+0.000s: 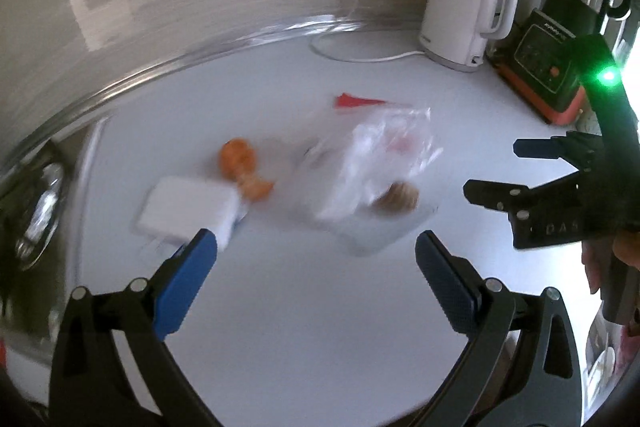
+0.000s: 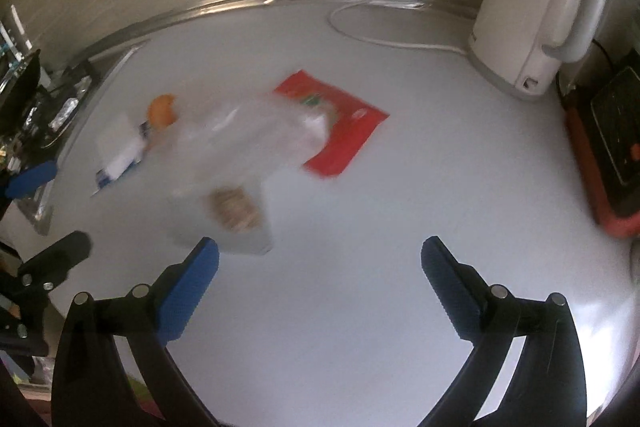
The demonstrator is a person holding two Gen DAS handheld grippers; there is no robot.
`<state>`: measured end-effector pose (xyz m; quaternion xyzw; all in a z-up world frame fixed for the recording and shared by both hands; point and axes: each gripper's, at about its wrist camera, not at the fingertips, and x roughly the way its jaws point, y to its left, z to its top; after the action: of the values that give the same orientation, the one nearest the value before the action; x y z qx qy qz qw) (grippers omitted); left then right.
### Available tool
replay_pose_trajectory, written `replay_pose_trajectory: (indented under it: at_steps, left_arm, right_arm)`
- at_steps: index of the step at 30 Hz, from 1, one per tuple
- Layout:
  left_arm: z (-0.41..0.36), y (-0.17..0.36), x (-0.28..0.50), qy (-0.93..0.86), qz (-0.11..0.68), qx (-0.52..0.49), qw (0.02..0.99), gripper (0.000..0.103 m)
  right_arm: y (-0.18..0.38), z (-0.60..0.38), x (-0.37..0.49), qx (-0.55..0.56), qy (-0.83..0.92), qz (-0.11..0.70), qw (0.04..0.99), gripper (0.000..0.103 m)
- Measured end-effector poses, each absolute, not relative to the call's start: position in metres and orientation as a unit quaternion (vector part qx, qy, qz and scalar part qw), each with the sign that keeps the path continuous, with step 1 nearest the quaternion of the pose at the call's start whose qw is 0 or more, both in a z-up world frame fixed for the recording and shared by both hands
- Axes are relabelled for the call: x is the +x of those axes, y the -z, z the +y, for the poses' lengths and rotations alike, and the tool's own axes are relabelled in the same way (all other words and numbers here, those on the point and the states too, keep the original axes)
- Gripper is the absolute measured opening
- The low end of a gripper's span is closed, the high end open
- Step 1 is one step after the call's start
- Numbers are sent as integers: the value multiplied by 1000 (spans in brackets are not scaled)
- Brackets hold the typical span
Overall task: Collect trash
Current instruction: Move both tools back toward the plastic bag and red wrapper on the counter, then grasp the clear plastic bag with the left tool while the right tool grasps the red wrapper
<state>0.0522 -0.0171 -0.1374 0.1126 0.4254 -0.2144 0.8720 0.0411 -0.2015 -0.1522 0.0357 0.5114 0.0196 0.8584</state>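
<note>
Trash lies blurred in the middle of the white counter (image 1: 304,307). A crumpled clear plastic bag (image 1: 380,155) (image 2: 240,147) holds a round brownish piece (image 1: 398,197) (image 2: 236,211). Beside it lie orange peel (image 1: 244,167) (image 2: 162,111), a white carton (image 1: 188,213) (image 2: 122,153) and a flat red wrapper (image 1: 356,101) (image 2: 340,131). My left gripper (image 1: 316,259) is open, just short of the bag and carton, with nothing between its fingers. My right gripper (image 2: 320,259) is open too, near the bag's front edge. The right gripper (image 1: 504,171) also shows at the right in the left wrist view.
A white kettle (image 1: 464,11) (image 2: 536,7) with its cord stands at the back right, next to a black and orange appliance (image 1: 548,67) (image 2: 612,147). A sink (image 1: 32,211) lies to the left. The wall runs along the back.
</note>
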Motion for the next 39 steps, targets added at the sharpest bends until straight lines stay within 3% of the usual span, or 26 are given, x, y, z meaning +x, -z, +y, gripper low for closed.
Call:
replay_pose_trajectory:
  at_steps: [10, 17, 22, 28, 39]
  left_arm:
    - [-60, 173, 114, 209, 465, 119, 852, 94]
    - [-65, 178, 129, 208, 480, 124, 843, 45]
    - [-61, 174, 136, 220, 485, 105, 840, 18]
    - [-56, 159, 141, 225, 468, 89, 850, 10]
    - [-39, 121, 138, 226, 436, 52, 869, 10]
  right_arm:
    - [172, -240, 86, 38, -32, 519, 853, 100]
    - [183, -254, 103, 49, -39, 520, 852, 100]
    - [187, -256, 113, 61, -70, 511, 855, 100]
    - [198, -242, 140, 13, -146, 507, 849, 100]
    - [211, -212, 170, -74, -234, 511, 824, 101]
